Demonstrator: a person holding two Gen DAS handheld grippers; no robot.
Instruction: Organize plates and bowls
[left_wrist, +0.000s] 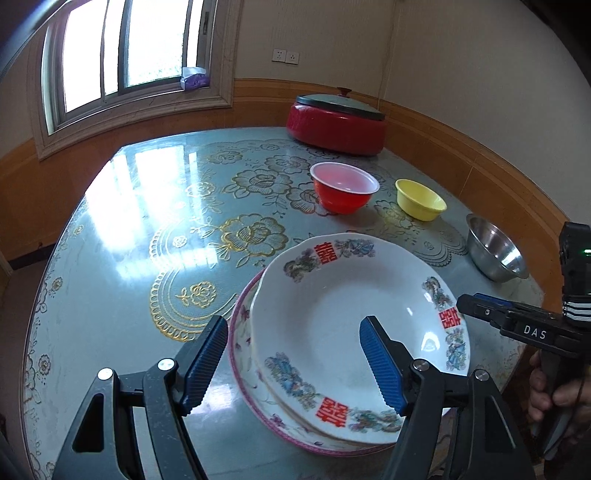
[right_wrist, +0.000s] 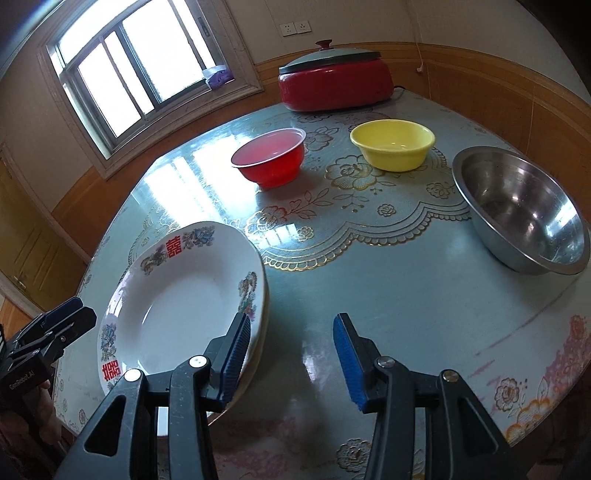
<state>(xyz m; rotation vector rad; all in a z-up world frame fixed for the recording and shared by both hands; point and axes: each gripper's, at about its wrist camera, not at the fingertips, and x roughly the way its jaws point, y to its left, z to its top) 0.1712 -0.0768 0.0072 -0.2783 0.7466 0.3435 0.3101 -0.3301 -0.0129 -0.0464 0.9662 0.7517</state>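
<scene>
Plates (left_wrist: 354, 332) stacked lower centre; both my grippers (left_wrist: 295, 354) (right_wrist: 291, 354) gape empty.
Top plate sits off-centre; a nudge could slide it.

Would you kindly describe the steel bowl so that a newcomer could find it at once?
Start at the red electric cooker at the table's far edge, then follow the row of bowls toward the near side: red bowl, yellow bowl, then the steel bowl. It alone is bare shiny metal, and the widest.
</scene>
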